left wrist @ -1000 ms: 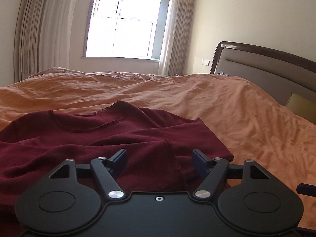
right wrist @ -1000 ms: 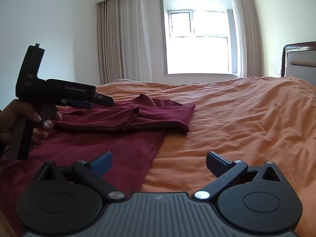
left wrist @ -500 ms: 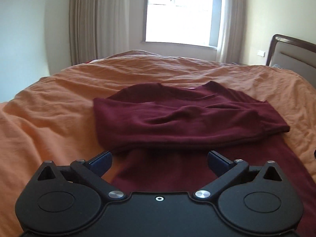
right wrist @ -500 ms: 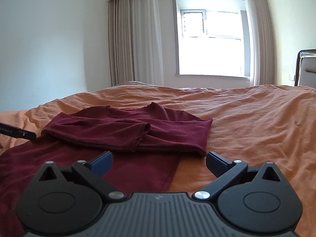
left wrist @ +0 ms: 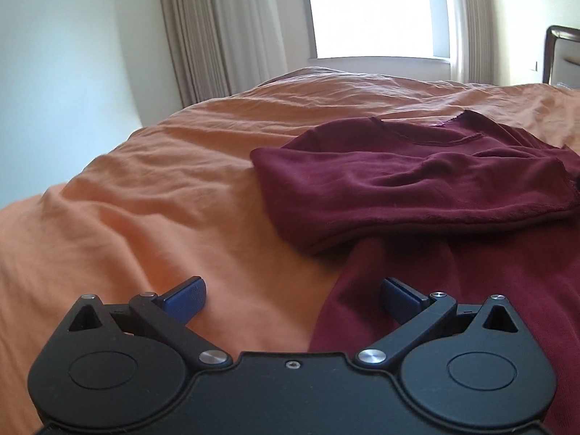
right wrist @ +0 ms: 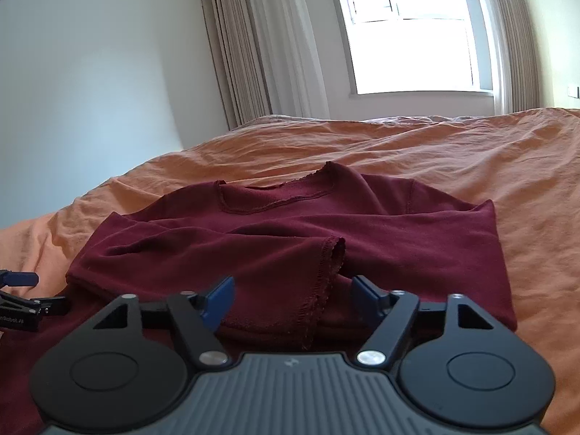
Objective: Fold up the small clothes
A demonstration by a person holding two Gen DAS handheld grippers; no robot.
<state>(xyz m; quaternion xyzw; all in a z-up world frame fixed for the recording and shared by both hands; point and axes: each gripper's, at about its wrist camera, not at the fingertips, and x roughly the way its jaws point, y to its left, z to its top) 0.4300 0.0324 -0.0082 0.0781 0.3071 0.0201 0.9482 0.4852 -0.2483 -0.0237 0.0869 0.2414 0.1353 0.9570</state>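
A dark red top lies flat on a bed covered with an orange sheet, its neckline turned toward the window and its sleeves folded across the chest. The cuff of the upper sleeve, edged with a stitched hem, ends near the middle of the garment.

Right wrist view: the right gripper stands with its jaws partly apart, one blue pad on each side of the cuff, holding nothing; whether the pads touch the cloth cannot be told. The right edge of the top runs straight down the sheet, with bare orange sheet beyond it toward the right side of the bed. At the left border of this view the left gripper shows in part, beside the left edge of the garment.

Left wrist view: the left gripper has its jaws spread wide and holds nothing. Its left pad is over bare sheet and its right pad over the lower body of the top, so the garment's left edge passes between them. The folded sleeve lies across ahead. Bare wrinkled sheet extends left to the rounded corner of the bed. Curtains hang behind; a headboard stands at far right.
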